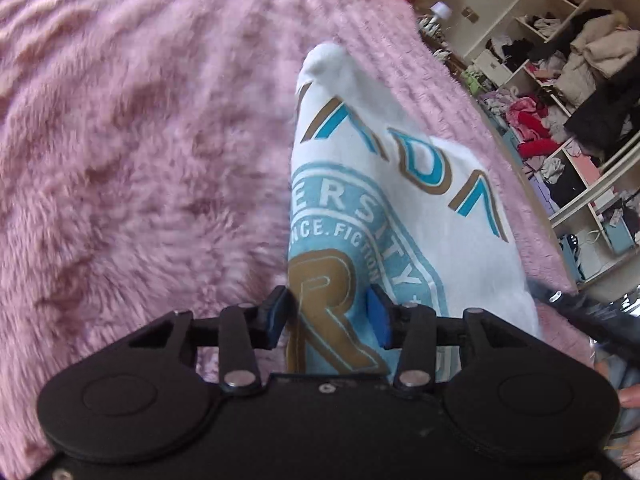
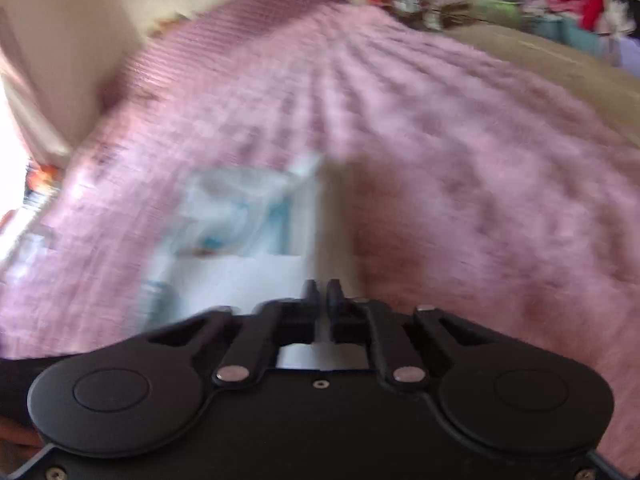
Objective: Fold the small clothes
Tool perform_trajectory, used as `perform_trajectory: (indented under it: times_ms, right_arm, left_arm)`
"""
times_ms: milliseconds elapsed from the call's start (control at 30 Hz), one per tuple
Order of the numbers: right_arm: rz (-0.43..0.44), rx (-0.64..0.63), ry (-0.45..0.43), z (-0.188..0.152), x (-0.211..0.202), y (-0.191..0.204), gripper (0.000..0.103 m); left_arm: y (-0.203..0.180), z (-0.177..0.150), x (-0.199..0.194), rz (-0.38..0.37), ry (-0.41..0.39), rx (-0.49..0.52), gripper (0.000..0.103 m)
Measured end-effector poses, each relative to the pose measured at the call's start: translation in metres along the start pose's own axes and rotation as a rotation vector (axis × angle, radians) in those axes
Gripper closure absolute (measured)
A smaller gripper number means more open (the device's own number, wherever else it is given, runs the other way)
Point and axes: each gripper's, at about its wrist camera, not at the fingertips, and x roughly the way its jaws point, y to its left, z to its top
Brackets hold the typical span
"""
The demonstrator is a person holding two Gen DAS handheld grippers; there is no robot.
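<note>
A white T-shirt (image 1: 404, 200) with blue and gold print lies folded in a narrow strip on the pink fluffy blanket (image 1: 140, 160). My left gripper (image 1: 330, 314) is open. Its blue pads (image 1: 378, 316) stand either side of the shirt's near end, with the printed cloth between them and neither pad pressing on it. In the blurred right wrist view the same shirt (image 2: 240, 240) lies left of centre. My right gripper (image 2: 322, 294) is shut at the shirt's right edge. I cannot tell whether any cloth is pinched between its fingers.
The pink blanket (image 2: 440, 140) covers the bed on all sides of the shirt. Open shelves stuffed with clothes (image 1: 560, 100) stand at the right beyond the bed's edge. A dark object and a fingertip (image 1: 630, 398) show at the lower right.
</note>
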Motion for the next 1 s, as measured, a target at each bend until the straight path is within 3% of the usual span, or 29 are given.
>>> perform_trajectory:
  times_ms: [67, 167, 233, 300, 367, 400, 467, 600, 833, 1000]
  right_arm:
    - [-0.009, 0.057, 0.089, -0.006, 0.017, -0.020, 0.103]
    - [0.058, 0.144, 0.013, -0.006, 0.003, -0.037, 0.100]
    - [0.094, 0.154, -0.035, 0.002, -0.005, -0.037, 0.098]
    - [0.110, 0.128, -0.058, 0.015, -0.004, -0.030, 0.085]
    - [0.152, 0.135, -0.060, 0.028, 0.002, -0.024, 0.046]
    - [0.174, 0.143, -0.069, 0.034, 0.005, -0.023, 0.043]
    - [0.198, 0.147, -0.075, 0.043, 0.015, -0.021, 0.043]
    - [0.198, 0.140, -0.023, 0.056, 0.037, -0.021, 0.043]
    - [0.231, 0.116, 0.066, 0.048, 0.052, -0.027, 0.043]
    - [0.298, 0.147, 0.127, 0.038, 0.067, -0.036, 0.043]
  left_arm:
    - [0.006, 0.000, -0.002, -0.021, 0.011, -0.041, 0.052]
    - [0.007, 0.007, -0.015, -0.047, -0.003, -0.042, 0.057]
    - [0.008, 0.020, -0.021, -0.053, -0.032, -0.038, 0.054]
    - [0.014, 0.035, -0.020, -0.075, -0.029, -0.066, 0.053]
    - [0.023, 0.049, -0.014, -0.105, -0.018, -0.107, 0.049]
    - [0.028, 0.055, -0.011, -0.112, -0.010, -0.131, 0.049]
    - [0.037, 0.065, -0.002, -0.139, 0.019, -0.159, 0.046]
    - [0.055, 0.075, 0.016, -0.263, 0.096, -0.262, 0.046]
    - [0.061, 0.077, 0.043, -0.324, 0.171, -0.301, 0.042]
    - [0.057, 0.083, 0.060, -0.374, 0.197, -0.322, 0.033]
